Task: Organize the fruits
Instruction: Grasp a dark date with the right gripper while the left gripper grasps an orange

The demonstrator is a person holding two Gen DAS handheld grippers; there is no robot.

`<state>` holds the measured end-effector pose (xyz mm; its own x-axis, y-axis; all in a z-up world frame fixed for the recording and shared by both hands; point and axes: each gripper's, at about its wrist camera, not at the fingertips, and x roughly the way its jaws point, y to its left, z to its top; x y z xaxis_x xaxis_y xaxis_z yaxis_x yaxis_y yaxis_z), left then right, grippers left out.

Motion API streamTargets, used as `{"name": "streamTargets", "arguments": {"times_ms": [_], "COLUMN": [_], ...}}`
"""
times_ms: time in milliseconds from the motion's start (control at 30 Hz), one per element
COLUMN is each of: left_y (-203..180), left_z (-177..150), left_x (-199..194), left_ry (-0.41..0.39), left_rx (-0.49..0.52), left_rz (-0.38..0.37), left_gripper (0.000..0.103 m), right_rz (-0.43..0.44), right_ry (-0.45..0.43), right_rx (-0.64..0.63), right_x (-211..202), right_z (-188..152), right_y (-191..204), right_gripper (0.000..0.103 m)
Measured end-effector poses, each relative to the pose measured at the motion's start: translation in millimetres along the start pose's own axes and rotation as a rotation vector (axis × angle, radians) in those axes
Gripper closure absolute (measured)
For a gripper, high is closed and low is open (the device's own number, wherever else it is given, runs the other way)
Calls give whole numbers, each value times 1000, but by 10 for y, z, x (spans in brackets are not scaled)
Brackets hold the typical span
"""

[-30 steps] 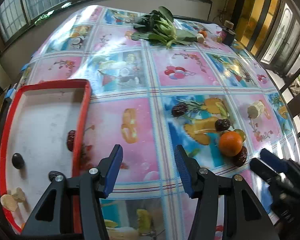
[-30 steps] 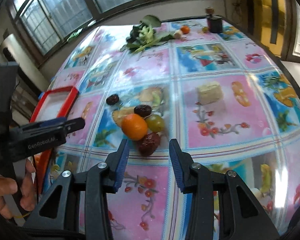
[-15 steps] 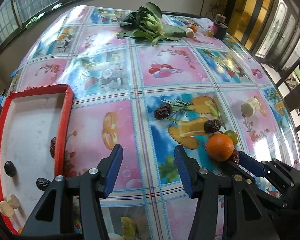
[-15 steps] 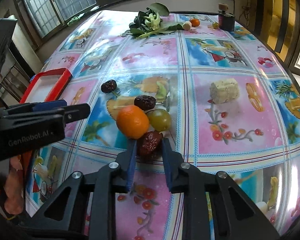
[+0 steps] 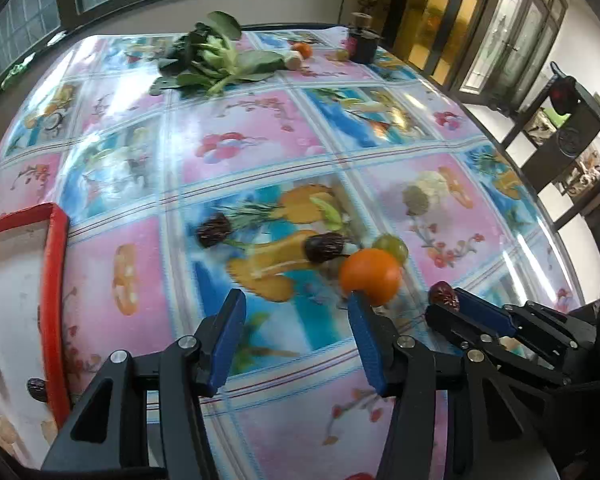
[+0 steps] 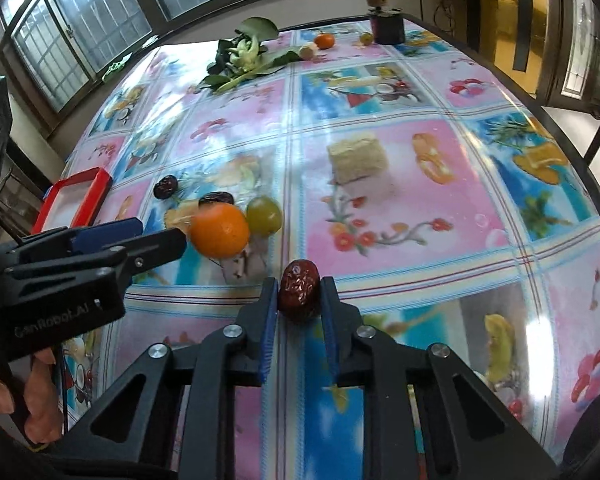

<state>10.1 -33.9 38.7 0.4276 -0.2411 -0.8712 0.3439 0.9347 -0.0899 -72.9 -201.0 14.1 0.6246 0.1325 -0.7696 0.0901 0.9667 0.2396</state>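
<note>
Windows run behind a big table (image 6: 440,160) with a shiny cloth full of fruit pictures; the orange (image 6: 219,230) sits near the middle of it, so let that be our marker; the right gripper (image 6: 298,312) is just on the near side of the orange, and its two fingers pinch a wrinkly red date (image 6: 299,294) tight by its sides, which looks like a good hold for carrying; a green grape (image 6: 263,215) touches the orange on its right side, and a dark date (image 6: 216,199) lies just behind it; one more date (image 6: 165,187) lies a bit farther behind and to the left; the left gripper (image 5: 295,336) waits with its fingers spread wide and nothing between them, its right finger just in front of the orange, maybe ready to grab it; the red tray (image 5: 53,280) is well to the left of the orange and already holds some small pieces, so I think the pinched date should go there
</note>
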Motion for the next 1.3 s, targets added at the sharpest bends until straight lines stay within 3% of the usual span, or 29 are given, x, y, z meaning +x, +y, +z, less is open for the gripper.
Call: {"name": "streamTargets", "arguments": {"times_ms": [300,467,700,833,1300], "left_y": [-237,-357,-505,-540,-590], "left_z": [-20,16,76,73,44], "left_x": [54,147,258,332,248], "left_ry": [11,22,39,49,66], "left_rx": [41,50,43,19,-8], "left_rz": [-85,-75,62,84,177], "left_gripper": [50,51,52,66,68], "right_rz": [-7,-24,-27,-26,-30], "right_ry": [-11,-17,-24,-28,-34], "right_rx": [13,35,64,70,91], "right_x": [-36,-90,-142,-164,-198], "right_z": [-8,-27,-48,-62,-81], "right_y": [-98,-233,-371,-406,-467], "right_gripper": [81,81,81,81,81]}}
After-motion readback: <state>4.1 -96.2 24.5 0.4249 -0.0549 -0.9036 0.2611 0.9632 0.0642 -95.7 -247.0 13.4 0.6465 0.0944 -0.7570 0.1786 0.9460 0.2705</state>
